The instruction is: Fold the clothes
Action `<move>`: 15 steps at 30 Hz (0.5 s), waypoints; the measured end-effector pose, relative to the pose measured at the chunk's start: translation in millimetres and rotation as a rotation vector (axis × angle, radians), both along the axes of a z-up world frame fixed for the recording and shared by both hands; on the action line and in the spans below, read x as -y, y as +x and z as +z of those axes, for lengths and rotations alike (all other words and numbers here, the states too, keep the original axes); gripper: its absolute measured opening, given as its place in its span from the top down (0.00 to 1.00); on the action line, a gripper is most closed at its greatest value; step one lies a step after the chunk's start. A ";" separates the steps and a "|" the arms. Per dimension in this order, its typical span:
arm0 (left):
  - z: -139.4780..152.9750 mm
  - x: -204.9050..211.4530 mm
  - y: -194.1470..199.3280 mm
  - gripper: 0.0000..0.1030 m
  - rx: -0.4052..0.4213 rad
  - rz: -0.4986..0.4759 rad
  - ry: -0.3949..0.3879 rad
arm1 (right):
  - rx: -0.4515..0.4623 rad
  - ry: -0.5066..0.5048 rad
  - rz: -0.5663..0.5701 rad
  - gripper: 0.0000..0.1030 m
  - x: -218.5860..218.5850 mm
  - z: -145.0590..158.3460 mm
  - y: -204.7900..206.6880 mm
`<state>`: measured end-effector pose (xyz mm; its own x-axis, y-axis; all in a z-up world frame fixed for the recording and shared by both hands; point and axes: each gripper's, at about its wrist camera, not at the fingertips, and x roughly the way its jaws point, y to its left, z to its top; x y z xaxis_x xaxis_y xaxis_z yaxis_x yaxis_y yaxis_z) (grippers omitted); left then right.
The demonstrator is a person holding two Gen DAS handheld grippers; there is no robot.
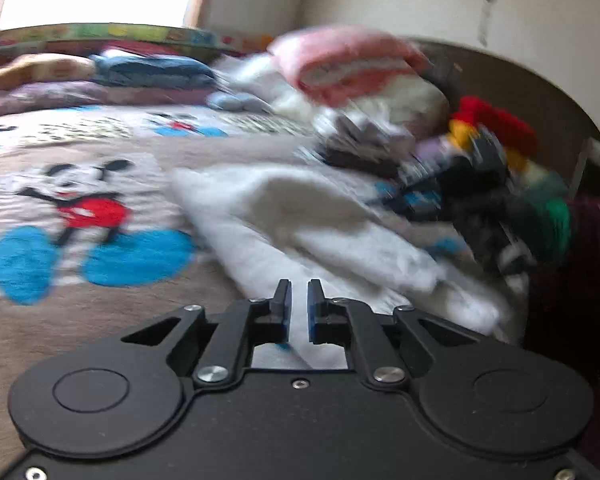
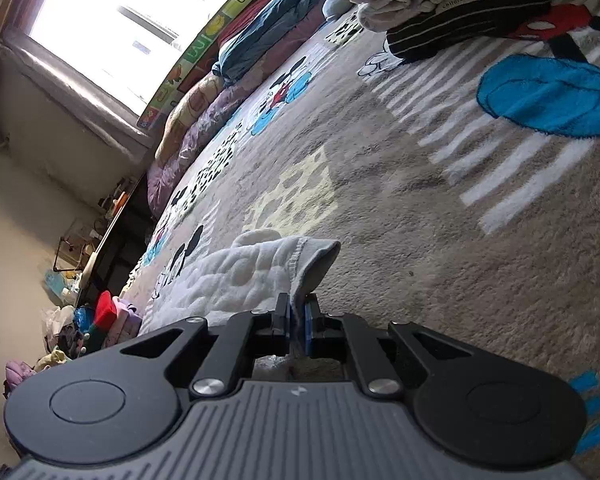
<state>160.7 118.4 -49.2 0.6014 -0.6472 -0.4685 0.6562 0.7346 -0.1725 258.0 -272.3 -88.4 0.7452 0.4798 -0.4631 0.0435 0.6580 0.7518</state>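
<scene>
1. Right gripper (image 2: 299, 309): clamped on the hem edge of a white quilted garment (image 2: 236, 280); cloth pinched between the blue pads, fold of the hem sticking up just past the fingertips.
2. Garment in the right wrist view: trails left and back from the jaws, draped over the cartoon-print blanket (image 2: 380, 184), textured side up.
3. Left gripper (image 1: 299, 300): narrow gap between the fingers. White cloth visible through the gap, but cannot tell whether gripped or just lying behind. Frame heavily motion-blurred.
4. Left wrist view: white garment (image 1: 300, 216) spread on the blanket (image 1: 80, 320), running from the fingertips up and away; rumpled, one fold lying across the middle.
5. Right of the white garment in the left view: blurred pile of mixed clothes (image 1: 480, 168) — black, red, yellow, green pieces. Details not readable.
6. Beyond the white garment, left view: pink-and-white folded stack (image 1: 352, 68), blue folded item (image 1: 156, 70) further left of that, against the colourful headboard strip (image 1: 100, 32).
7. Right wrist view, far side of the blanket from the garment: black striped folded item (image 2: 472, 8) with pale clothes stacked just beside it.
8. Along the blanket's window edge, right view: rolled bedding, blue (image 2: 268, 20) and lilac (image 2: 204, 128), touching the alphabet-print panel (image 2: 204, 44). Bright window (image 2: 132, 12) behind.
9. Floor off the blanket's near-left corner, right view: heap of clothes (image 2: 100, 324), red and purple visible.
</scene>
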 end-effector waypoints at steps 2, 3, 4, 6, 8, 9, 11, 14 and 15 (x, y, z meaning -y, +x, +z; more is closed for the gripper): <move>-15.3 26.4 3.1 0.97 -0.016 -0.034 0.089 | -0.002 0.008 0.001 0.92 0.7 -0.7 0.7; -16.4 29.3 2.9 0.97 -0.012 -0.029 0.101 | -0.003 0.013 0.001 0.92 1.2 -1.2 0.9; -17.5 32.3 2.8 0.97 -0.007 -0.024 0.113 | -0.004 0.016 0.003 0.92 2.3 -2.2 1.1; -19.6 38.2 2.5 0.96 0.002 -0.014 0.137 | -0.009 0.022 0.005 0.92 2.3 -3.9 0.8; -21.8 44.1 2.2 0.96 0.011 -0.003 0.161 | -0.012 0.027 0.004 0.92 2.6 -5.0 -0.1; -22.9 47.1 2.0 0.96 0.015 0.002 0.173 | -0.012 0.030 0.006 0.92 2.4 -5.5 -0.5; -22.9 51.7 1.3 0.96 0.023 0.005 0.195 | -0.011 0.029 0.010 0.92 2.0 -6.0 -1.2; -14.2 45.8 8.3 0.96 0.034 0.023 0.168 | -0.008 0.036 0.009 0.92 1.8 -6.4 -3.0; -11.6 43.4 11.5 0.96 0.037 0.033 0.156 | -0.007 0.037 0.009 0.92 1.8 -6.4 -3.5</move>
<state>172.3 75.0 -60.8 0.6402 -0.5477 -0.5387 0.6349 0.7720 -0.0304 254.5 -274.1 -94.8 0.7378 0.5033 -0.4499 0.0429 0.6301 0.7753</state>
